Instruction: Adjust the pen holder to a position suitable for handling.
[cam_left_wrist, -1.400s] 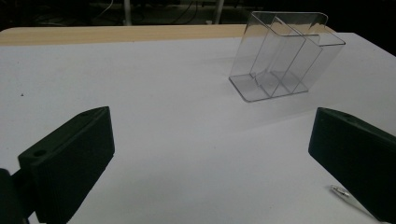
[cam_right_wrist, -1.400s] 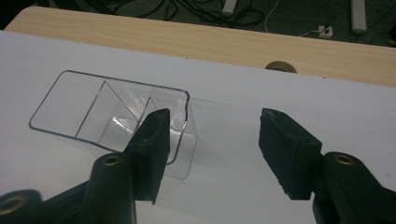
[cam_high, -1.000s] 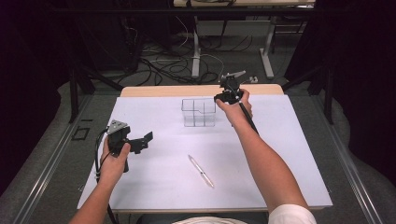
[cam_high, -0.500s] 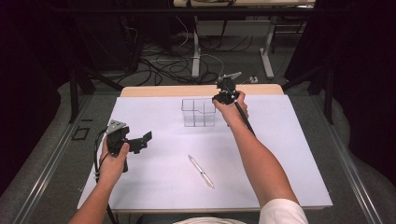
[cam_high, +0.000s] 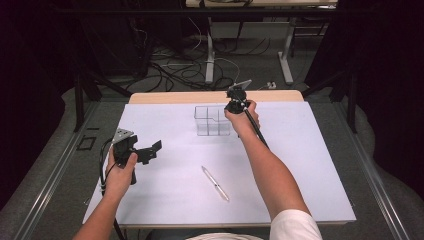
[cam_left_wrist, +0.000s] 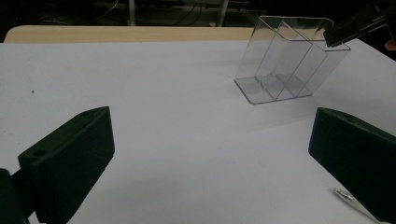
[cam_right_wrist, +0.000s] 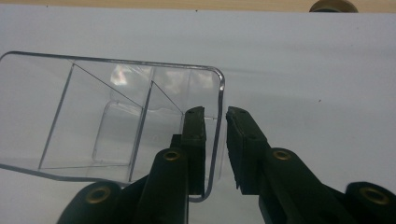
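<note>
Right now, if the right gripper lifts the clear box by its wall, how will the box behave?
The clear box looks thin, empty plastic, so probably light and stiff. Its smooth wall may slip between the right gripper's jaws. In the left gripper view it already leans, so it could tip easily.

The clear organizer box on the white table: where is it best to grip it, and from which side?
Grip the clear organizer box by its thin outer wall at the open top, coming from above, one jaw inside and one outside. The right hand-held gripper straddles that wall this way. The open top and the partitions probably suit a rim pinch.
</note>
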